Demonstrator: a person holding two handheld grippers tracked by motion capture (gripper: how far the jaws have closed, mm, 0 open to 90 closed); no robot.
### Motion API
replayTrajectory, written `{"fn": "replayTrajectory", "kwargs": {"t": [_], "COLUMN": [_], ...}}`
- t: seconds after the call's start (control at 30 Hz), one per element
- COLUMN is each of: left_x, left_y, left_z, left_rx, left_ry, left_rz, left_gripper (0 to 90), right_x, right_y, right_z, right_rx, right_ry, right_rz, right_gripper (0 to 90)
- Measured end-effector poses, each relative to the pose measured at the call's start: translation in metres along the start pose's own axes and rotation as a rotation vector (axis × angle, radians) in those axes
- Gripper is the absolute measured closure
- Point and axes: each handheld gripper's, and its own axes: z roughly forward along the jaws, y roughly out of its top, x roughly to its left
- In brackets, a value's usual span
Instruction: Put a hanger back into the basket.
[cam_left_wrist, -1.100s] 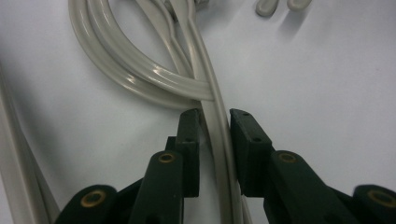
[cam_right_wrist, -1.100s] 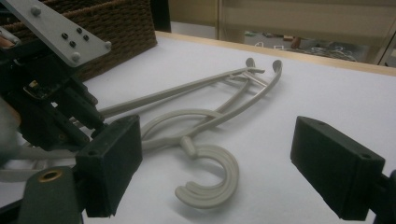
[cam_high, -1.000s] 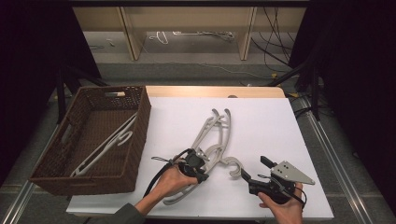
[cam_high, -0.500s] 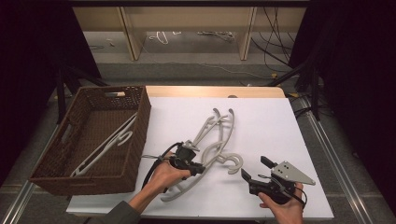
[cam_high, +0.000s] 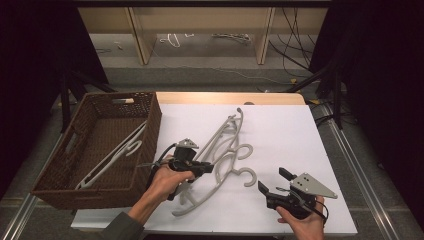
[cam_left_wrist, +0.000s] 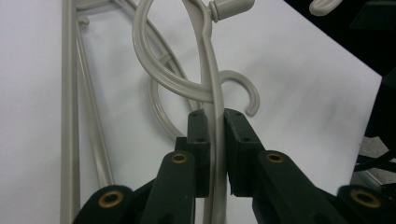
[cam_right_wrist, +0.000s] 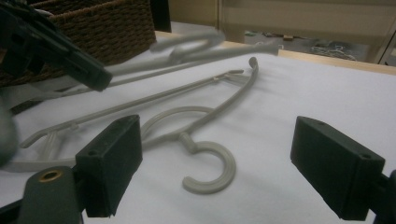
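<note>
The left tongs (cam_left_wrist: 214, 140) pinch the thin arm of a hanger (cam_left_wrist: 211, 88). The right tongs (cam_right_wrist: 233, 172) are wide open and hold nothing, low over the white table (cam_high: 280, 130).

The hangers are tangled. I think if the left tongs lift now, a second hanger (cam_high: 235, 167) may hook on and come up too, or the thin arm may slip out.

The held hanger sits right between the left jaws, near the basket (cam_high: 70, 182). One hanger (cam_high: 112, 155) lies in the basket already.
</note>
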Motion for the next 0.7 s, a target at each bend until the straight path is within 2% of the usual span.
{"fn": "replayTrajectory", "kwargs": {"t": [0.13,0.2,0.33,0.4,0.43,0.53,0.57,0.63,0.7], "left_x": [0.0,0.001,0.001,0.001,0.0,-0.003,-0.004,-0.008,-0.011], "left_y": [0.004,0.006,0.011,0.014,0.015,0.02,0.022,0.025,0.029], "left_z": [-0.008,-0.012,-0.021,-0.025,-0.028,-0.034,-0.036,-0.041,-0.046], "left_rx": [-0.033,-0.053,-0.071,-0.094,-0.105,-0.119,-0.121,-0.131,-0.141], "left_ry": [0.006,0.002,0.006,-0.009,-0.013,-0.013,-0.015,-0.019,-0.033], "left_rz": [-0.005,-0.014,-0.002,-0.009,-0.012,-0.009,-0.006,0.0,0.01], "left_gripper": [81.3,81.3,81.4,81.3,81.3,81.3,81.3,81.3,81.3], "right_x": [0.0,0.0,0.0,0.0,0.0,0.0,-0.001,0.0,-0.001], "right_y": [0.0,-0.001,-0.001,-0.002,-0.001,-0.002,-0.001,-0.002,-0.001], "right_z": [0.0,0.001,0.001,0.001,0.0,0.001,0.0,0.001,0.0], "right_rx": [0.013,-0.003,-0.005,-0.003,0.01,0.004,0.012,0.003,0.014], "right_ry": [0.001,0.012,0.012,0.013,0.011,0.012,-0.004,0.011,-0.002], "right_rz": [0.004,0.01,0.011,0.014,0.023,0.023,0.009,0.025,0.008], "right_gripper": [17.6,17.6,17.6,17.6,17.6,17.5,17.5,17.5,17.6]}}
